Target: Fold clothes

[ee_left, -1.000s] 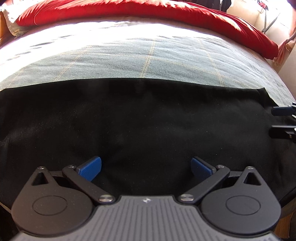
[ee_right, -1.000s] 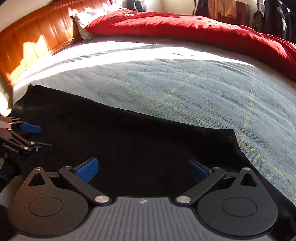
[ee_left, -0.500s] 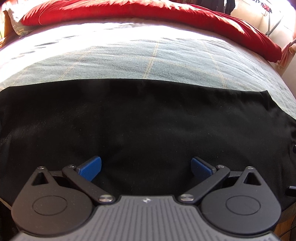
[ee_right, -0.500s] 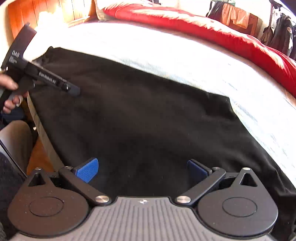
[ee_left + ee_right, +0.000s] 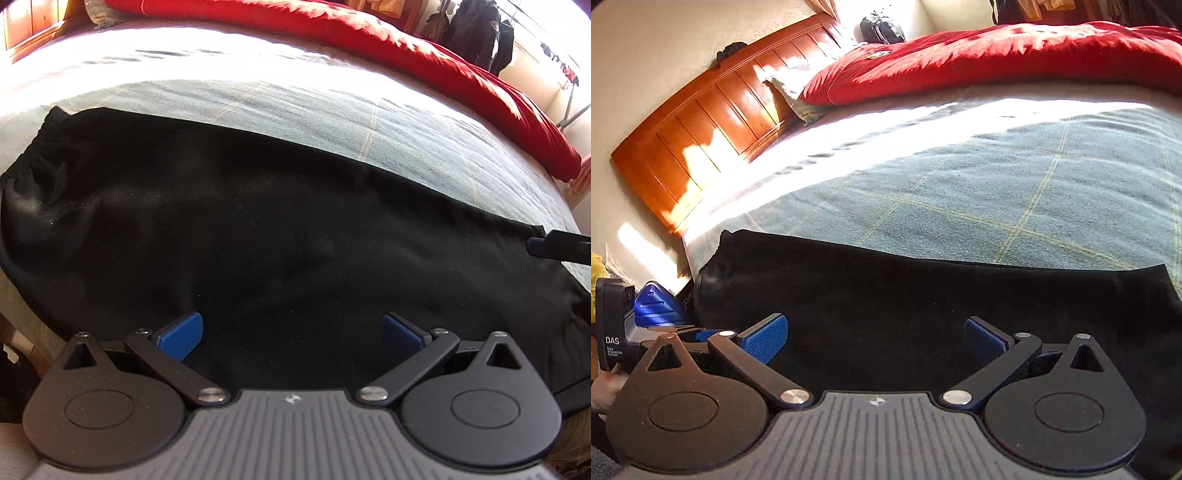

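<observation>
A black garment [image 5: 280,229] lies spread flat along the near edge of the bed, its gathered elastic waistband at the left end. In the right wrist view the same black garment [image 5: 923,295] fills the lower half. My left gripper [image 5: 291,334] hovers over the garment's near edge, open, with nothing between its blue pads. My right gripper [image 5: 875,338] is also open and empty above the cloth. In the left wrist view one tip of the right gripper [image 5: 554,248] shows beside the garment's far right corner. The left tool's body [image 5: 631,325] appears at the lower left of the right wrist view.
The bed carries a grey-green checked cover [image 5: 369,122] with a red duvet [image 5: 369,40] bunched along its far side. A wooden headboard [image 5: 701,122] and a pillow [image 5: 790,88] stand at the left. Clothes hang at the back right [image 5: 476,33].
Both views have swung. The left gripper has turned left, bringing the waistband end into view. The right gripper has come back low over the garment. Both stay open.
</observation>
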`<action>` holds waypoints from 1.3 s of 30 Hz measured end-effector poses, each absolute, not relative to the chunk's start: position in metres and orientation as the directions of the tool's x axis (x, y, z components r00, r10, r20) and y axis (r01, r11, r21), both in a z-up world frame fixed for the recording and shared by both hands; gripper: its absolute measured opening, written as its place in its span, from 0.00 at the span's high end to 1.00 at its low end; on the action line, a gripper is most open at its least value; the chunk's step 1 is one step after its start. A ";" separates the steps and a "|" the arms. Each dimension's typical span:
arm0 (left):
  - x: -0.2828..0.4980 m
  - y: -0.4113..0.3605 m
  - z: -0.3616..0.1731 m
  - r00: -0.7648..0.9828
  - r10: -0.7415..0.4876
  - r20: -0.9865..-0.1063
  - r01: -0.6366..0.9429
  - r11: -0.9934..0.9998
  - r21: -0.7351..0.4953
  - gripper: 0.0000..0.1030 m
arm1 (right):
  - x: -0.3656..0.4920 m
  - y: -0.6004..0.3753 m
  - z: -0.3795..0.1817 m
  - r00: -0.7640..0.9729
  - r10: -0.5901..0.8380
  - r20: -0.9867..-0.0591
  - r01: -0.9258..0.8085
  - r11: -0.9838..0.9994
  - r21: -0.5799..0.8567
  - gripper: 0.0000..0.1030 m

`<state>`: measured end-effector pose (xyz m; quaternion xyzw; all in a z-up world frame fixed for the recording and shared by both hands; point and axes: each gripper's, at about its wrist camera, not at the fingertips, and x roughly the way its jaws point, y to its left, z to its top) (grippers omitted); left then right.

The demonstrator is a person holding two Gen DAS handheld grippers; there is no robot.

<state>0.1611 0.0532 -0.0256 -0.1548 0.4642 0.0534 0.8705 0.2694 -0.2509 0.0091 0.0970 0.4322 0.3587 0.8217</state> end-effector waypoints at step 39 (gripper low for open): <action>0.172 0.224 -0.022 0.689 0.071 -0.721 -0.457 0.815 -0.356 0.01 | 0.302 -0.100 -0.034 0.091 0.658 -0.748 -0.621 0.625 0.474 0.00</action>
